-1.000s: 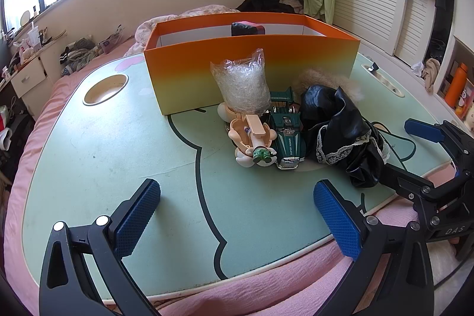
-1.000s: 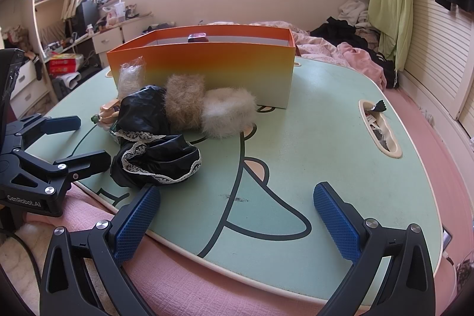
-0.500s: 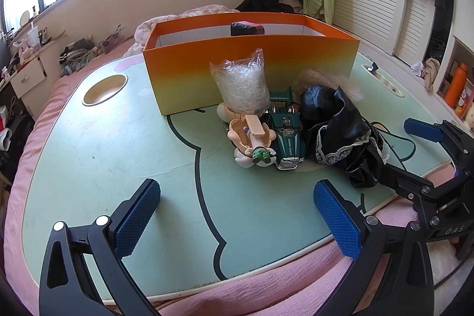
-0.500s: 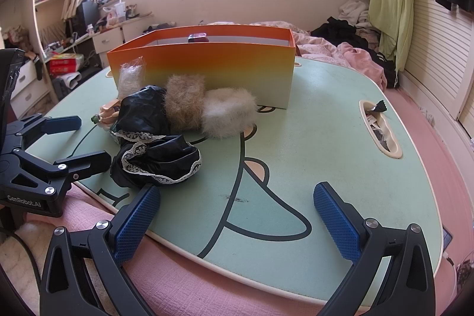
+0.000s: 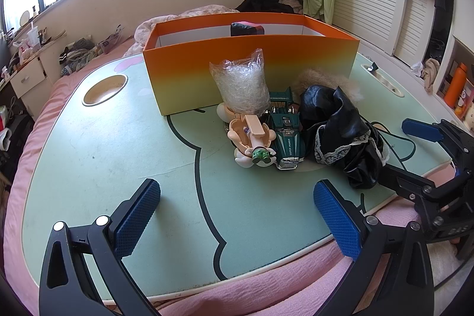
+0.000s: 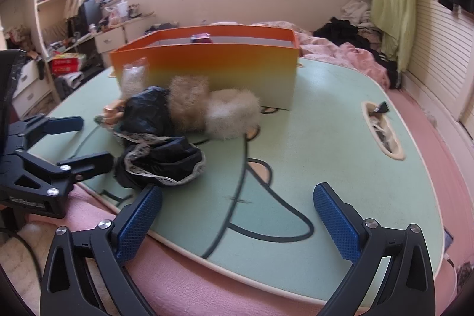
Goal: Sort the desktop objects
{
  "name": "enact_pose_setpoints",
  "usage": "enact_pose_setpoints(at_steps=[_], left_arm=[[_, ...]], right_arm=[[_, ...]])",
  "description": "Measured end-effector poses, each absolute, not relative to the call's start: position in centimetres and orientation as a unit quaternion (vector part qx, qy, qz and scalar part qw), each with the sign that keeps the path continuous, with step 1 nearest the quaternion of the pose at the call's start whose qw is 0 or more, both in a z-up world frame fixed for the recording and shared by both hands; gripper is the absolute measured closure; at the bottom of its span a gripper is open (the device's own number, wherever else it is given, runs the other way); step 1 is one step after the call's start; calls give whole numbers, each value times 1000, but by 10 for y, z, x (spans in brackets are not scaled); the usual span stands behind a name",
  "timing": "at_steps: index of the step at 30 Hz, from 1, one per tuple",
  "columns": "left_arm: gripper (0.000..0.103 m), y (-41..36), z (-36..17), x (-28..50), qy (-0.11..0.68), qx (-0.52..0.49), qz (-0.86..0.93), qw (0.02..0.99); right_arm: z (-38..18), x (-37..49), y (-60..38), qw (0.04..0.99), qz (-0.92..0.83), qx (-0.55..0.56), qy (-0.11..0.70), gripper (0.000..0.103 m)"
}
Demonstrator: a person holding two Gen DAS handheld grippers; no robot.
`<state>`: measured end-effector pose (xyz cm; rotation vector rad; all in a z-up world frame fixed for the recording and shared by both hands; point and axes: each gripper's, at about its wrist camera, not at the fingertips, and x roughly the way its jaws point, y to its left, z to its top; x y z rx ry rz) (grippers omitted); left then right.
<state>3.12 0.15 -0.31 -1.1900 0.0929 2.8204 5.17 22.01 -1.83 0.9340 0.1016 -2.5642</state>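
Both pairs of jaws are spread wide and nothing is held in either: the left gripper point(image 5: 237, 218) and the right gripper point(image 6: 237, 218) are poised low over the near edge of the pale green table with a cartoon outline point(image 5: 118, 144). The items to be sorted are clustered mid-table, just in front of the orange-to-yellow cardboard box point(image 5: 251, 61), which stands open at the top with a dark object already inside. In the cluster can be seen a clear plastic bag of shredded filler point(image 5: 241, 85), a peach-coloured plastic toy point(image 5: 251, 135), a dark green toy car point(image 5: 287, 138) touching it, a crumpled black lace-trimmed cloth point(image 6: 160, 162), and two fluffy fur pieces, tan and cream point(image 6: 213, 111).

No pickup has begun, so the step is judged to be the choice of and approach to a first item. The cloth nearest the right gripper is best pinched at a raised fold, not at the lace edge, so that it is lifted in one bundle. The car would be better gripped across its sides, with care that the touching toy is not dragged along.
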Motion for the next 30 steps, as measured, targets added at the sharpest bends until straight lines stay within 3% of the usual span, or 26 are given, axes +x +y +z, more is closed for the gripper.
enact_pose_setpoints(at_steps=[6,9,11,14,20,22,26,30], left_arm=[[0,0,-6,31,30,-388,920,39],[0,0,-6,31,30,-387,921,40],[0,1,-6,31,31,-387,921,40],[0,1,-5,31,30,-386,921,41],[1,-9,10,38,-3,-355,934,29],[10,-13,20,37,-17,-336,941,32],[15,-20,36,17,-49,-322,944,47],[41,-14,32,-21,-70,-352,931,70]], right_arm=[[12,40,198,266,-911,316,15,5],[5,17,172,287,-887,361,24,27],[2,11,162,284,-882,375,31,50],[11,30,167,288,-895,341,26,66],[19,47,210,242,-925,289,-53,67],[19,41,218,245,-920,296,-80,67],[16,43,215,250,-917,303,-73,67],[13,53,218,257,-919,292,-68,67]])
